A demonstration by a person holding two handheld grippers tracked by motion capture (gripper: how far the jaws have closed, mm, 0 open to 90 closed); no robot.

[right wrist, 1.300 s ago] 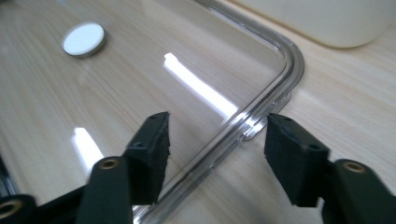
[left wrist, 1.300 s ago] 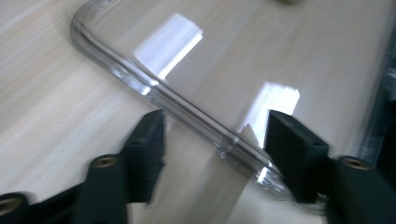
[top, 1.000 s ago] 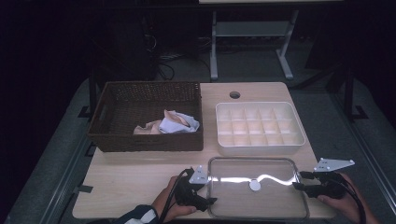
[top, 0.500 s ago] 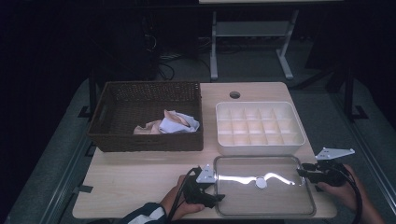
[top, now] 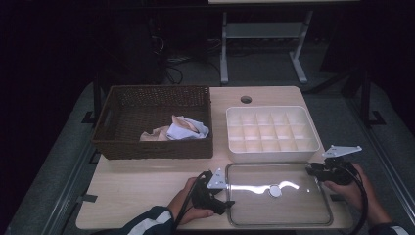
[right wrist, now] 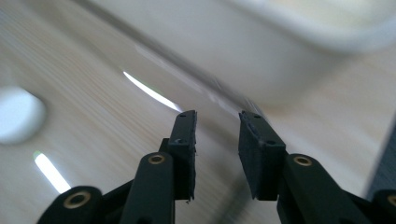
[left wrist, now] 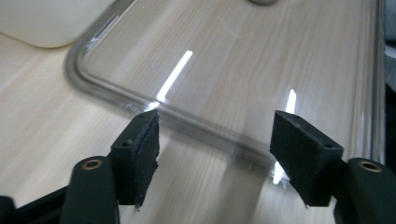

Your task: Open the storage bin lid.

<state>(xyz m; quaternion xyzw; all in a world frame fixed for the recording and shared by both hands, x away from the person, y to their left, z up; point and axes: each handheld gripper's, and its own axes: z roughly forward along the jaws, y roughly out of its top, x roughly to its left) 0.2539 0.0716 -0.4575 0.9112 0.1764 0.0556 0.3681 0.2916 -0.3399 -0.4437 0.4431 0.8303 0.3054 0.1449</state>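
A: How are the jaws of the left gripper set?

B: They are spread wide. Nothing is clamped between the pads. The near edge of the clear lid is seen just beyond them, flat on the table.

A: And the right gripper?

B: A narrow gap is kept between its jaws, which have just been closing. The lid's rim is seen blurred beyond the tips; whether it is touched cannot be told.

A: Where is the lid located?

B: In the high view, the clear lid is laid flat at the near edge of the table, between the left gripper and the right gripper, directly in front of the white compartment tray.

A: What is hard to make out?

B: The lid's surface is broken by glare streaks. The cloth items in the wicker basket are crumpled and cannot be identified. The background is dark. The right forearm is cut off by the frame edge.

A: Is any writing legible?

B: No label or brand can be read.
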